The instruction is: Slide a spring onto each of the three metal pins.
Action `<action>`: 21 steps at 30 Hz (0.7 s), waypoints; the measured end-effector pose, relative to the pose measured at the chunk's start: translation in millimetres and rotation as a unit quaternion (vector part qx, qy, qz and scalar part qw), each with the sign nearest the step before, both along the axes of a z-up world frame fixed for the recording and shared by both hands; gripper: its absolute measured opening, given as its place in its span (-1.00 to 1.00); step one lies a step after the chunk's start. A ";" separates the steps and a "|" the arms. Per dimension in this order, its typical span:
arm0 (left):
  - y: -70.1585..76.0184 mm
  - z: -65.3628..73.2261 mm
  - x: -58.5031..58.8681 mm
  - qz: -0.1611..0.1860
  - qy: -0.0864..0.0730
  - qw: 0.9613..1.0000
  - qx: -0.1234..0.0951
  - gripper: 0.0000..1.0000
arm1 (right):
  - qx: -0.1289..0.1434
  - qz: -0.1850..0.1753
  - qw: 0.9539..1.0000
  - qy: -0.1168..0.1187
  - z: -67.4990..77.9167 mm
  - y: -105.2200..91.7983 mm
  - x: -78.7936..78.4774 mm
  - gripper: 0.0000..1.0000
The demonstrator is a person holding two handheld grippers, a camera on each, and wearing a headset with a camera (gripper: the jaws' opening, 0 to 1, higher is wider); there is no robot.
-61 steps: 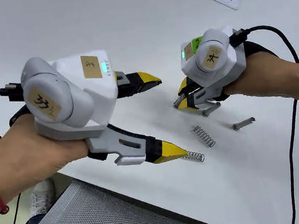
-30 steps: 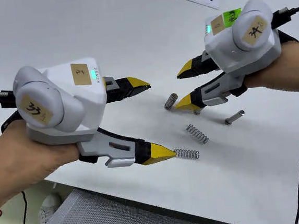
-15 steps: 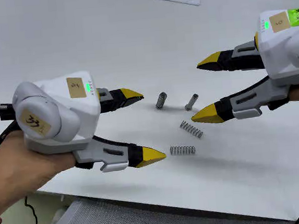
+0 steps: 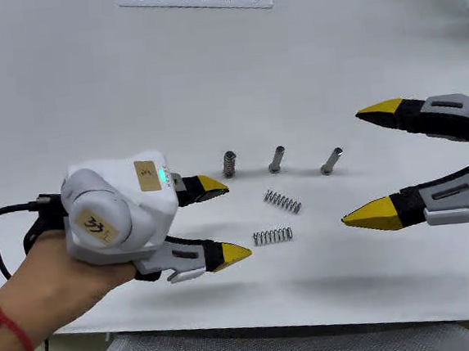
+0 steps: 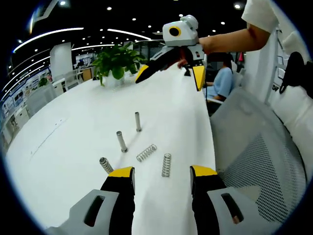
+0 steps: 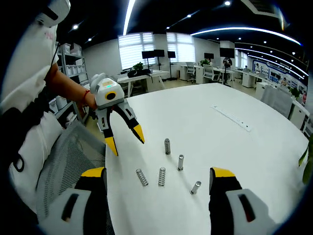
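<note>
head view: we hold the left gripper [image 4: 234, 218] level, jaws half apart, empty, a loose spring [image 4: 273, 236] just ahead of its lower tip; the right gripper [image 4: 354, 167] gapes wide, empty. sticker [image 4: 147, 176] handwriting unreadable. left gripper view: three pins [image 5: 121, 141] stand ahead-left of the jaws. right gripper view: two springs [image 6: 161, 176] lie between them.

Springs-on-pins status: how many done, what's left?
Done: the left pin already wears a spring. In hand: nothing; the left gripper and right gripper are both open and empty. Left: the middle pin and right pin are bare, and the far spring and near spring lie loose on the table.
</note>
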State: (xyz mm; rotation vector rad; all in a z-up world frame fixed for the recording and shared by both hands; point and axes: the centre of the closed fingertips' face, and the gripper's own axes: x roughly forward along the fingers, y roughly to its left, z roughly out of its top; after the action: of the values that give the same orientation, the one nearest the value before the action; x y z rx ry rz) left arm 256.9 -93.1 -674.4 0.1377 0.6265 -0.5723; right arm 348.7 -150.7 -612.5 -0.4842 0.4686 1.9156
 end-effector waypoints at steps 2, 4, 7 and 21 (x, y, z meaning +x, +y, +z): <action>-3.4 -8.7 3.5 -0.009 0.005 1.000 0.008 -0.15 | 0.003 -0.006 1.000 0.008 -4.6 -10.5 2.4 0.77; -6.5 -20.2 4.8 -0.021 0.021 0.999 0.021 -0.19 | 0.007 -0.015 1.000 0.014 -8.2 -18.5 3.6 0.81; -13.2 -30.0 8.3 -0.035 0.029 0.999 0.029 -0.21 | 0.013 -0.024 0.999 0.021 -13.0 -30.6 9.2 0.86; -26.2 -73.0 16.7 -0.068 0.075 0.992 0.072 -0.59 | 0.016 -0.073 0.997 0.023 -23.1 -60.6 36.9 0.80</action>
State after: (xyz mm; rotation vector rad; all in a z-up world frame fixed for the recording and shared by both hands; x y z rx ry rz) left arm 273.7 -119.4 -747.4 0.2756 0.8099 -0.6740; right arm 385.6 -211.3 -635.6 -0.3761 0.4898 1.7929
